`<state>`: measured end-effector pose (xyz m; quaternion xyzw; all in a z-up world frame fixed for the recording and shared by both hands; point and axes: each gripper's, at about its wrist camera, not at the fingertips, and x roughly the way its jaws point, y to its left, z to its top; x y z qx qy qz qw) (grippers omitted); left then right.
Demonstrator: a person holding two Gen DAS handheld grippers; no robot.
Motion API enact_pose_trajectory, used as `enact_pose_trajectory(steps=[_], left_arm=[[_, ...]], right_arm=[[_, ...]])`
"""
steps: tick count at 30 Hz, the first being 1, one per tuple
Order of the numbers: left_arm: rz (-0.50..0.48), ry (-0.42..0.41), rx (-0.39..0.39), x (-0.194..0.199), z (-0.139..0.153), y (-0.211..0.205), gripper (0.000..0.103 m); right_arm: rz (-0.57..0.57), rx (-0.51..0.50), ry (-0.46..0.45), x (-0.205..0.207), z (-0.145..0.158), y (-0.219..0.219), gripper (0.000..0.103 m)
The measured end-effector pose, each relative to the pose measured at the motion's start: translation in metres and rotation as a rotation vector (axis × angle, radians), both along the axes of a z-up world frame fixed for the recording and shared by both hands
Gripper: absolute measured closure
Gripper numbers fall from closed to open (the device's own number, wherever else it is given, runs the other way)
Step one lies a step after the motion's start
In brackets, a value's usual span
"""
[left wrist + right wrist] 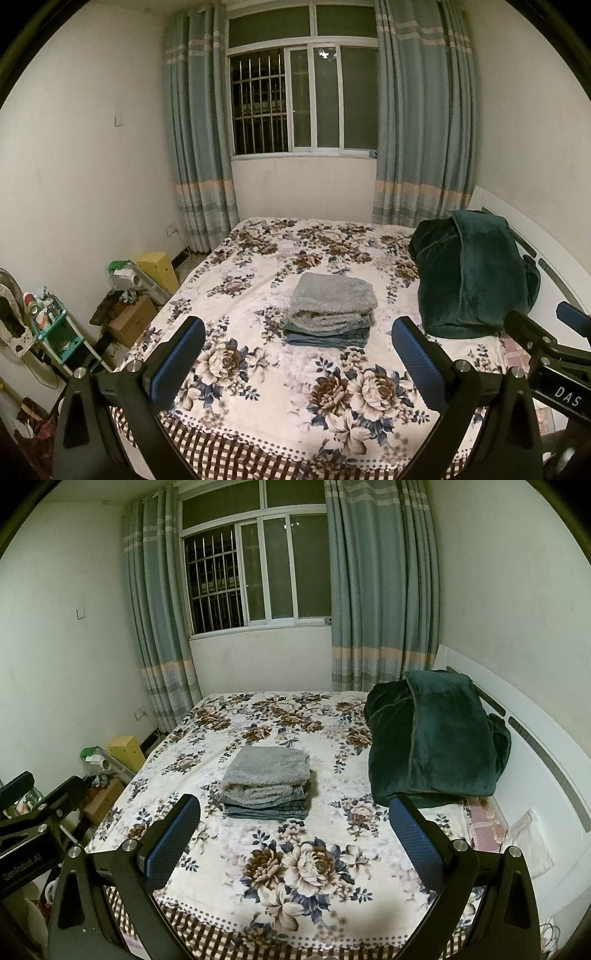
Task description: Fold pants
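You face a bed point(258, 402) covered by a cream spread printed with brown and blue flowers, its near edge trimmed in brown check. Near the middle lies a neat stack of folded pants point(330, 312), grey fleece on top, blue denim beneath. To the right, by the white headboard point(546, 775), sits a heaped dark green blanket point(476, 273), well apart from the stack.

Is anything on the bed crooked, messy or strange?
The folded pants lie in a neat stack mid-bed. Only the dark green blanket looks untidy, heaped loosely by the headboard. Both tools, left and right, hover open, holding nothing.
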<state>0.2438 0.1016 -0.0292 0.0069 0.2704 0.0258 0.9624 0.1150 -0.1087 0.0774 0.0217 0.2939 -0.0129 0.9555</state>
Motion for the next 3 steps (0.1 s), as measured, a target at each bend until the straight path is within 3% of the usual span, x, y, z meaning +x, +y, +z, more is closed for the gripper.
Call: enact_pose_trajectory(steps=[3], left_arm=[[-0.007, 0.002, -0.01, 0.0023, 0.0004, 0.0011, 0.0]], right_arm=[[-0.002, -0.001, -0.001, -0.001, 0.0002, 0.0006, 0.0]])
